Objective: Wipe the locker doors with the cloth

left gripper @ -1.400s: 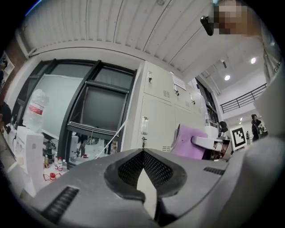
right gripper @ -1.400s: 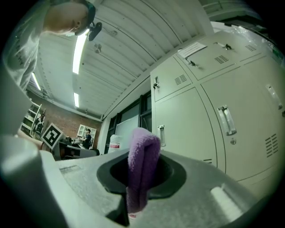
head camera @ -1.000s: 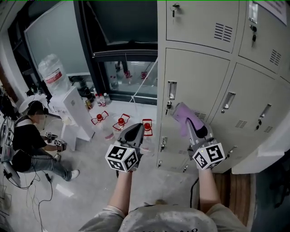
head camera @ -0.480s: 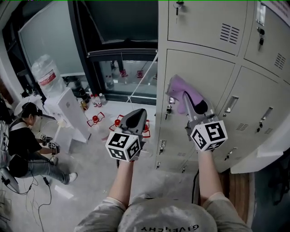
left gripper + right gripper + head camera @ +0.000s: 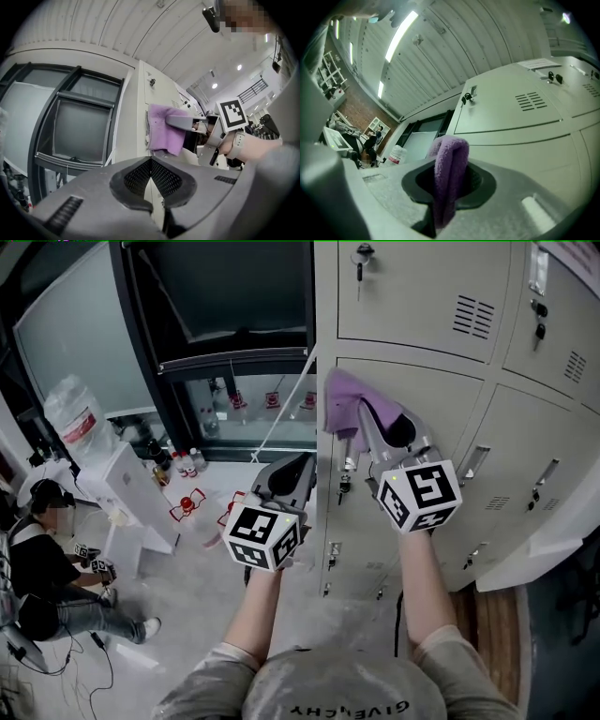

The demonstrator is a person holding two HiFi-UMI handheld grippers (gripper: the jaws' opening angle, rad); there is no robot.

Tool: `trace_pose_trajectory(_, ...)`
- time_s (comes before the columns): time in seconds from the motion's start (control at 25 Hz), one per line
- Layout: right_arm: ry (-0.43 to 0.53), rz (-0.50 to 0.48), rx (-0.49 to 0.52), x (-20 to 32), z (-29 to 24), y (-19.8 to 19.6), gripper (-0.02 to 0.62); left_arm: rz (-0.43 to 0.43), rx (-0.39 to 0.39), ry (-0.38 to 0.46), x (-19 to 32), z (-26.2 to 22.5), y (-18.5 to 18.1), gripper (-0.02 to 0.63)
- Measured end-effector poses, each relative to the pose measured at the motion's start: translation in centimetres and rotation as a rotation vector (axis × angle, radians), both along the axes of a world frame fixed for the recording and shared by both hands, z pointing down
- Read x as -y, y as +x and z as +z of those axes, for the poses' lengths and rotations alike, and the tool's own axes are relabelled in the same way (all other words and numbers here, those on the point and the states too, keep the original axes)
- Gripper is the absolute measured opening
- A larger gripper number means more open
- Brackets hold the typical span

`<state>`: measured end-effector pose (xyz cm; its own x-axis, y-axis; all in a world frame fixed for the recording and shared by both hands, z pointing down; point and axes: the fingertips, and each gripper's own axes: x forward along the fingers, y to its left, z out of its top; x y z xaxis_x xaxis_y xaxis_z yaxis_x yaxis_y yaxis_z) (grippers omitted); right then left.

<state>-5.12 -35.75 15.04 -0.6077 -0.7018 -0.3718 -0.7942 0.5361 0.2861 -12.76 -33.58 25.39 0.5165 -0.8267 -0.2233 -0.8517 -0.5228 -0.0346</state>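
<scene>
A purple cloth [image 5: 339, 397] is pressed against the upper left corner of a beige locker door [image 5: 441, 418], close to the cabinet's left edge. My right gripper [image 5: 368, 423] is shut on the cloth, which folds over its tips. In the right gripper view the cloth [image 5: 450, 168] hangs pinched between the jaws, with the locker doors [image 5: 520, 110] behind it. My left gripper [image 5: 300, 465] hangs beside the cabinet's left side, shut and holding nothing. The left gripper view shows its jaws [image 5: 151, 163] closed, and beyond them the cloth [image 5: 163, 129] on the locker.
A person [image 5: 37, 563] sits on the floor at the left beside a white water dispenser [image 5: 120, 486] and a water bottle [image 5: 77, 413]. Red items [image 5: 187, 504] lie on the floor below a dark window frame [image 5: 173, 381]. A key [image 5: 361, 255] hangs in the top locker.
My right gripper has carried the cloth up and to the left across the locker door, from near its handle to its upper left corner. The left gripper stayed beside the cabinet.
</scene>
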Motion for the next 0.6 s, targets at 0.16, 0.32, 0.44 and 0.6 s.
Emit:
trace_pose_trajectory(0.16, 0.054, 0.113, -0.141, 1.4, -1.1, -1.7, 0.054, 0.034, -0.003, 0.018, 0.4, -0.6, 0.6, -0.002)
trace_pose_trajectory(0.32, 0.116, 0.227, -0.281, 2.2, -1.3, -3.4, 0.054, 0.046, 0.003, 0.008, 0.6, 0.0, 0.6, -0.002)
trace_pose_trajectory(0.44, 0.147, 0.303, -0.346, 2.5, -1.3, -3.2, 0.057, 0.047, -0.003, 0.008, 0.9, 0.1, 0.6, -0.002)
trace_pose_trajectory(0.6, 0.158, 0.332, -0.341, 2.6, -1.5, -2.2, 0.058, 0.050, -0.001, 0.013, 0.9, 0.1, 0.7, -0.002)
